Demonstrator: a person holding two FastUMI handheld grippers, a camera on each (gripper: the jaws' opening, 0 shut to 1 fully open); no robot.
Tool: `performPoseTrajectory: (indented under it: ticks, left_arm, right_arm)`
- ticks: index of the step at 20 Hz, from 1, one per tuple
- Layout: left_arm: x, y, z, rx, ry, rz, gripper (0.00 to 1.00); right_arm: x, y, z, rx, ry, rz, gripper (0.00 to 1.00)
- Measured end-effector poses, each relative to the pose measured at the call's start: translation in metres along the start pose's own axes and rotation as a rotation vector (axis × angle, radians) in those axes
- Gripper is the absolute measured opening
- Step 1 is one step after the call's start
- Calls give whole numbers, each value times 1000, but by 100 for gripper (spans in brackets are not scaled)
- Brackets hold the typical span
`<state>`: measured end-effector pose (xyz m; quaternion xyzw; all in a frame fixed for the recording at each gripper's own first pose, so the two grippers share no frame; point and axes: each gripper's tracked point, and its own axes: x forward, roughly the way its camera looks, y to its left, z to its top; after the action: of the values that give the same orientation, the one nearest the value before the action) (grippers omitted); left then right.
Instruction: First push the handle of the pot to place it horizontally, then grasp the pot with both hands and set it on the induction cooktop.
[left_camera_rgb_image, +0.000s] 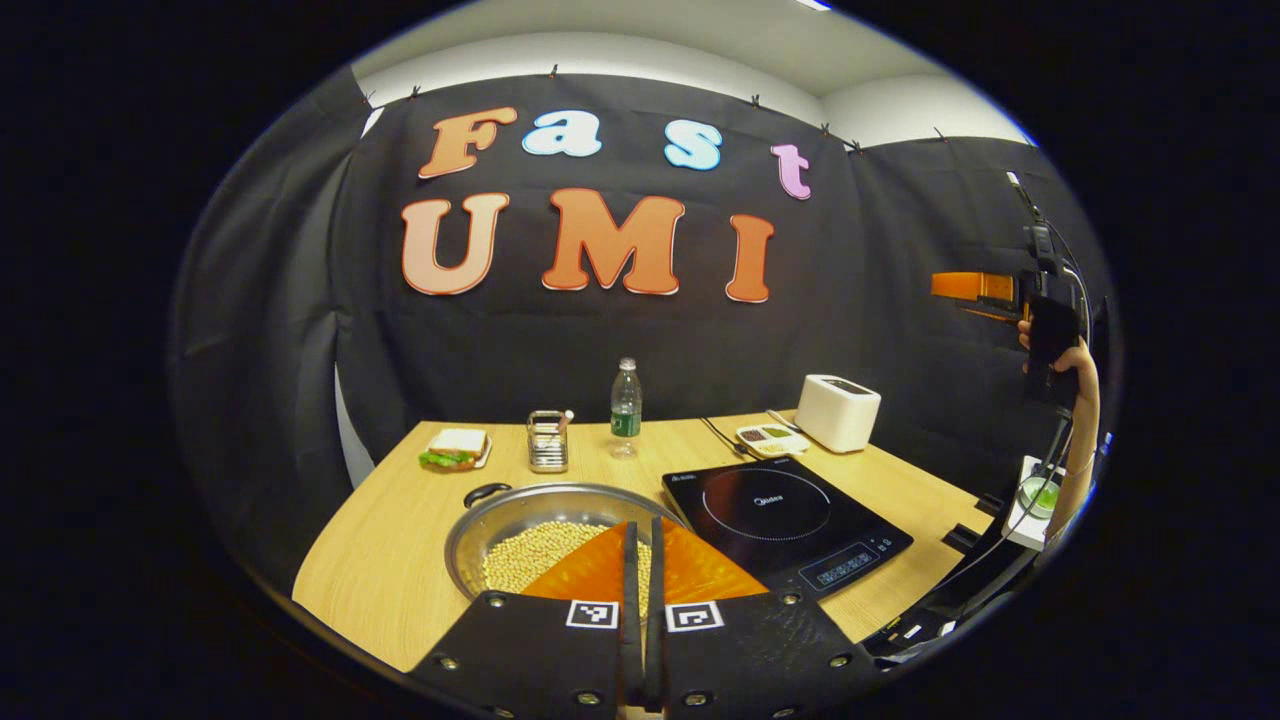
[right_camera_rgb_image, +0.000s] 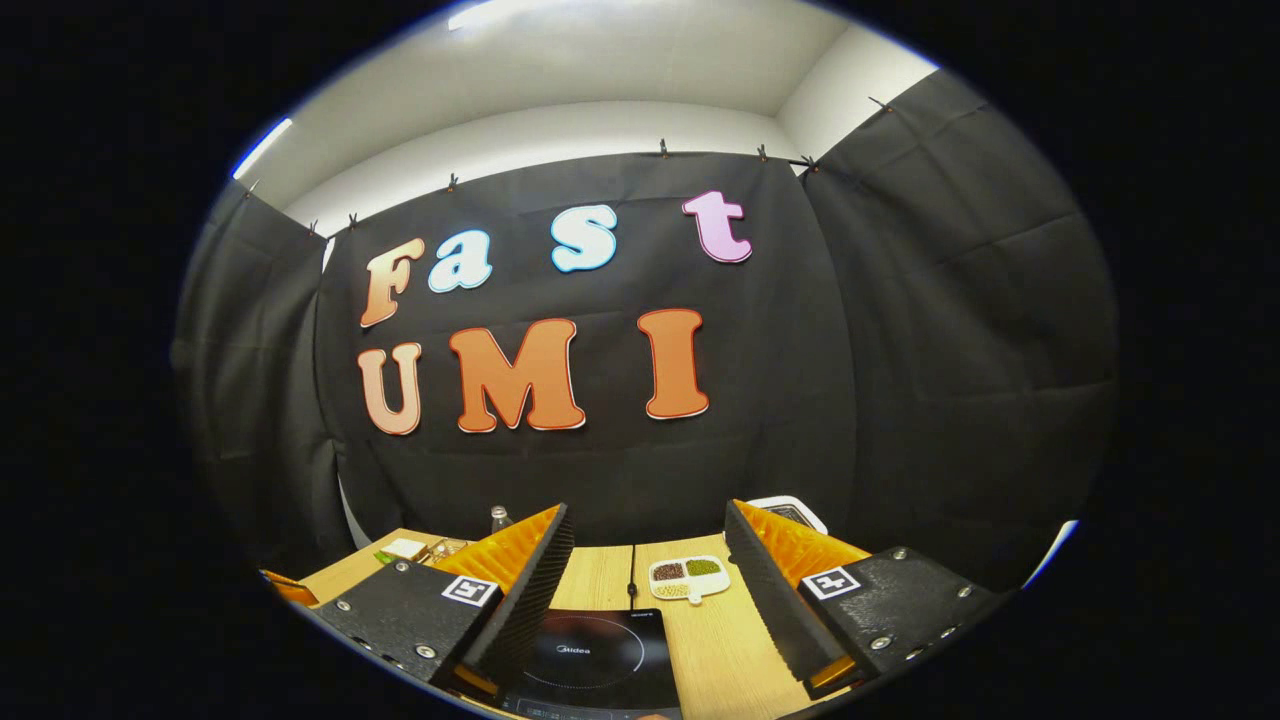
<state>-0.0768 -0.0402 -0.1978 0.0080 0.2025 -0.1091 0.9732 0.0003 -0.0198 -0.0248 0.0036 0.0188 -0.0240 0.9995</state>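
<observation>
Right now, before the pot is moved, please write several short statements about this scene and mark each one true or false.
1. The pot already sits on the induction cooktop. False: it stands on the wooden table, beside the cooktop.
2. The pot holds pale beans. True.
3. The left gripper has its fingers wide apart. False: they are shut together over the pot.
4. The right gripper is open. True: there is a wide gap between its fingers, above the cooktop.
5. The water bottle lies on its side. False: it stands upright at the back of the table.
6. A white toaster stands behind the cooktop. True.
</observation>
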Motion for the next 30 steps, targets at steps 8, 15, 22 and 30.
performPoseTrajectory:
  ticks: [8, 15, 22, 30]
  left_arm:
    - [2, -11, -77, -28, 179, -43, 2]
    - [11, 0, -143, -68, 336, -24, 2]
    - [34, 6, -179, -114, 428, 2, 3]
    - [56, -11, -177, -72, 451, -23, 2]
  right_arm:
    - [0, 1, -5, -32, -2, 0, 95]
    - [2, 7, -11, -26, 7, 13, 95]
    - [5, 3, -18, -28, 23, 17, 95]
    - [7, -16, -23, -12, 39, -3, 95]
